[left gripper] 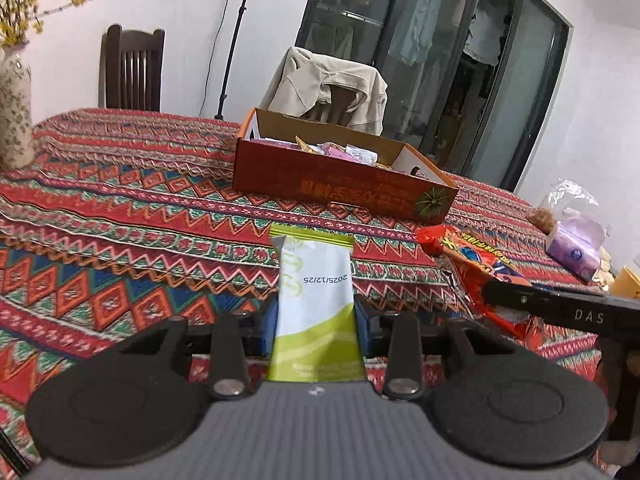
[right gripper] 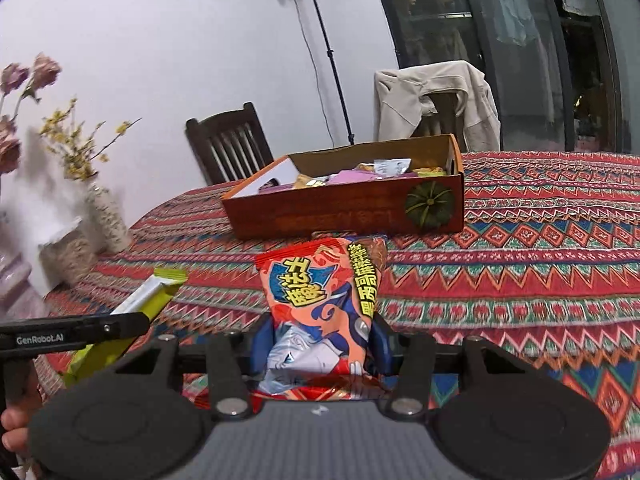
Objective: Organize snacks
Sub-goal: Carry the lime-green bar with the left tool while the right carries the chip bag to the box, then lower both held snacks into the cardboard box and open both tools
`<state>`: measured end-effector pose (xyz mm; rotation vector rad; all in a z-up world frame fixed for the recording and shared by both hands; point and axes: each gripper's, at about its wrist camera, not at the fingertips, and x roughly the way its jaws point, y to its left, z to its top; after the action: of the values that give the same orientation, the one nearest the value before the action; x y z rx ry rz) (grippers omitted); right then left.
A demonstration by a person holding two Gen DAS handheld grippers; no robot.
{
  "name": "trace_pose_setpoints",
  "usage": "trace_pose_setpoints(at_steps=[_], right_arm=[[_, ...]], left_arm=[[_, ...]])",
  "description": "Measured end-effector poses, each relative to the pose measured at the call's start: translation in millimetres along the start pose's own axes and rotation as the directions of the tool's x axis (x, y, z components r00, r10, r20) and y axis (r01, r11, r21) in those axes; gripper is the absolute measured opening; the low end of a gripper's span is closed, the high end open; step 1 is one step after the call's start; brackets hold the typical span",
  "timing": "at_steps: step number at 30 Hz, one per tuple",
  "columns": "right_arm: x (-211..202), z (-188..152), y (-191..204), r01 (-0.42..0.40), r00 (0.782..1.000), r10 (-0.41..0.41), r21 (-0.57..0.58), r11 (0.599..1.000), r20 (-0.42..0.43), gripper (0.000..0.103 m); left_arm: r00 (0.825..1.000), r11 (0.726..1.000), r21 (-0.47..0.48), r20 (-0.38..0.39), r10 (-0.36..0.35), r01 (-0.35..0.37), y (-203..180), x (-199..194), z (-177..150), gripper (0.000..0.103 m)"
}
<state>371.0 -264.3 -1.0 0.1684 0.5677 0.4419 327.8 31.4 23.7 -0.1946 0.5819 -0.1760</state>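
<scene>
A green-and-white snack packet (left gripper: 314, 280) stands upright between the blue pads (left gripper: 269, 320) of my left gripper (left gripper: 316, 314), which is shut on it above the patterned tablecloth (left gripper: 120, 220). My right gripper (right gripper: 322, 340) is shut on a red-orange snack packet (right gripper: 320, 292), its pads pressing the packet's lower part. An open orange cardboard box (left gripper: 340, 188) with several wrapped snacks in it sits on the table beyond both grippers. The right wrist view shows the same box (right gripper: 344, 208), with the green packet (right gripper: 156, 292) and the left gripper's side (right gripper: 80, 330) at the left. The red packet (left gripper: 476, 260) also appears at the right of the left wrist view.
A flowered vase (left gripper: 14, 112) stands at the table's far left. A purple tissue pack (left gripper: 576, 248) and a clear bag lie at the right edge. Two wooden chairs stand behind the table, one draped with a beige jacket (left gripper: 332, 88). A light stand (right gripper: 332, 60) rises by the wall.
</scene>
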Motion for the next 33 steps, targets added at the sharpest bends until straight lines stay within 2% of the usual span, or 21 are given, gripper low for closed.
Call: trace_pose_setpoints(at_steps=[9, 12, 16, 18, 20, 25, 29, 33], right_arm=[[-25, -6, 20, -0.011, 0.999, 0.012, -0.028, 1.0, 0.031, 0.049], [-31, 3, 19, -0.02, 0.999, 0.022, -0.041, 0.999, 0.046, 0.049], [-39, 43, 15, -0.011, 0.994, 0.022, -0.101, 0.995, 0.111, 0.049], [-36, 71, 10, 0.001, 0.99, 0.017, -0.127, 0.992, 0.14, 0.049], [-27, 105, 0, 0.01, 0.988, 0.013, -0.143, 0.99, 0.156, 0.049], [39, 180, -36, 0.064, 0.994, -0.05, -0.144, 0.987, 0.1, 0.049], [119, 214, -69, 0.127, 0.992, -0.129, -0.113, 0.985, -0.005, 0.049], [196, 225, -88, 0.202, 0.971, -0.214, -0.117, 0.972, -0.106, 0.049]], left_arm=[[0.998, 0.999, 0.035, 0.059, -0.008, 0.006, -12, -22, 7, 0.038], [0.993, 0.997, 0.072, 0.115, -0.012, 0.004, -15, -21, 32, 0.038], [0.985, 0.993, 0.109, 0.164, -0.055, 0.038, -18, 1, 91, 0.038], [0.986, 0.993, 0.096, 0.147, -0.081, 0.067, -15, 25, 127, 0.038], [0.99, 0.994, 0.094, 0.127, -0.069, 0.057, -13, 54, 157, 0.039], [0.997, 0.991, 0.12, 0.061, 0.044, -0.051, -5, 156, 218, 0.039], [0.994, 0.988, 0.119, -0.022, 0.104, -0.1, 6, 234, 238, 0.039], [0.985, 0.985, 0.118, -0.102, 0.14, -0.128, 16, 299, 243, 0.039]])
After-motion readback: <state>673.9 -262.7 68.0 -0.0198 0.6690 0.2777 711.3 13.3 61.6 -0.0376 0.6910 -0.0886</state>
